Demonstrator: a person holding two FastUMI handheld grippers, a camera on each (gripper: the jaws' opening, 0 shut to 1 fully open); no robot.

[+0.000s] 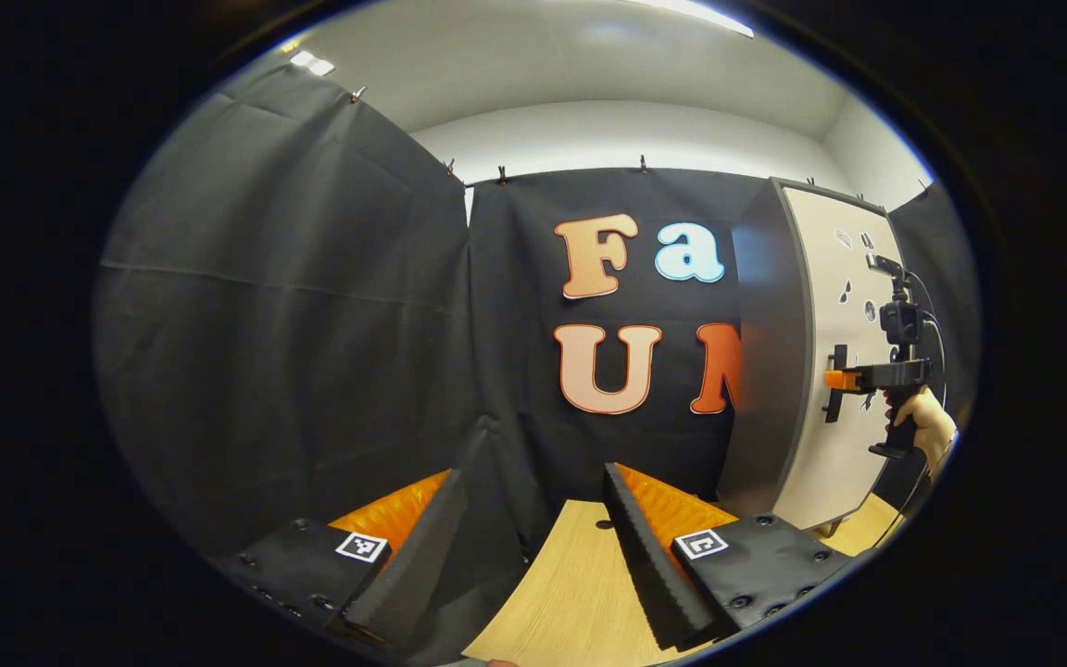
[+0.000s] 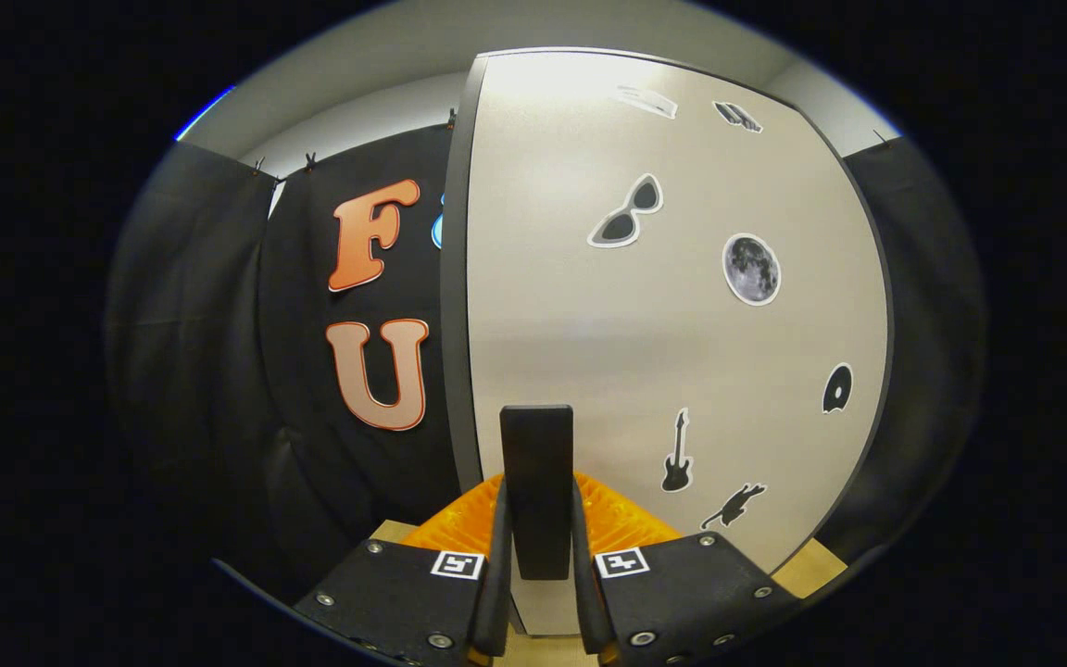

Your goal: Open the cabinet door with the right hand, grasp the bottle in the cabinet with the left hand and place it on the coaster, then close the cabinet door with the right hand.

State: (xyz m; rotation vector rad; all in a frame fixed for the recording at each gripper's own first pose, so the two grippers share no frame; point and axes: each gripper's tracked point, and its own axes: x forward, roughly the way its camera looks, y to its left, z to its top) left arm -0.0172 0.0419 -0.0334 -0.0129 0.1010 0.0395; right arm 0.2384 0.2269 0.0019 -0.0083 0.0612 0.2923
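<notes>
right gripper (image 2: 538, 556) gripping cabinet door (image 2: 645, 333) handle (image 2: 537, 482), jaws closed on it.
left gripper (image 1: 533, 547) hovering over desk (image 1: 571, 593), jaws gaping, holding nothing; a hand (image 1: 924, 417) is holding the far gripper level at the closed door; stickers bearing no readable writing.

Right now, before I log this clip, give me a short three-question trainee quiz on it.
1. True or false: the right gripper is shut on the cabinet door's handle.
2. The left gripper is: A open, B shut on a bottle, C shut on a coaster.
3. Fill in: the cabinet door carries a moon ____.

Key: 1 true; 2 A; 3 sticker.
</notes>
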